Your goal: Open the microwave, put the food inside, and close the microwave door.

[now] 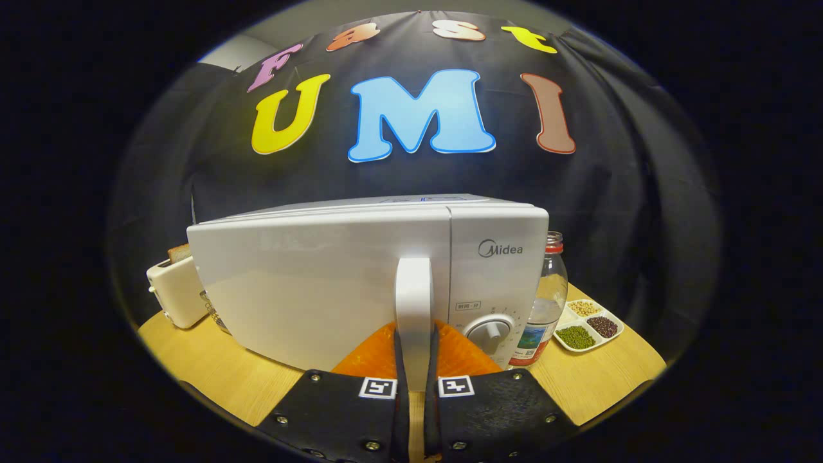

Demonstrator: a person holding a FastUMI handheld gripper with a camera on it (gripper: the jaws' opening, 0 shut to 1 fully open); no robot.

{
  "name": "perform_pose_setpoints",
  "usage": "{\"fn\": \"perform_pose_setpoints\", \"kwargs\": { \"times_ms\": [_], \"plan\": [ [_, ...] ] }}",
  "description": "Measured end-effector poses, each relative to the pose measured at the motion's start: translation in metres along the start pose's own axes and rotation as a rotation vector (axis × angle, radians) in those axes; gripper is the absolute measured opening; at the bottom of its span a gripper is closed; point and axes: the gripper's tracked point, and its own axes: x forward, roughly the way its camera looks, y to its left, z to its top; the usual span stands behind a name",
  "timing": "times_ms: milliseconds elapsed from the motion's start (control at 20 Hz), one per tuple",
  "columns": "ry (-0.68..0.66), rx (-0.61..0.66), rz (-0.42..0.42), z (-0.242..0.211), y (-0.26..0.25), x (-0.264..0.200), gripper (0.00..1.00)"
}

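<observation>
The gripper [415,370] has its two fingers squeezed tight on the microwave's door handle [413,302], one finger on each side of it. The handle is a tall white bar with a rounded top, smooth and shiny, and it stands straight up between the fingers.

The microwave [360,270] is right in front of the gripper, very close. It is a big white box with a smooth, glossy door [308,283]. Its door looks closed. Just to the right of the handle is a round white knob [490,332] on the front panel.

Further right of the gripper, beside the microwave, stands a clear bottle [546,302] with a red cap. Beyond it lies a white tray [589,326] with small parts that hold green, dark and pale beans.

To the left, past the microwave, sits a cream toaster [173,289] with bread sticking out.

Everything rests on a pale wooden desk [206,360] with a smooth top.
</observation>
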Motion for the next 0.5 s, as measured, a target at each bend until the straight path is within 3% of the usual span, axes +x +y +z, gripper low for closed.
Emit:
{"fn": "perform_pose_setpoints", "kwargs": {
  "times_ms": [500],
  "plan": [
    [0.048, -0.076, 0.055, -0.024, 0.032, -0.084, 0.09]
  ]
}}
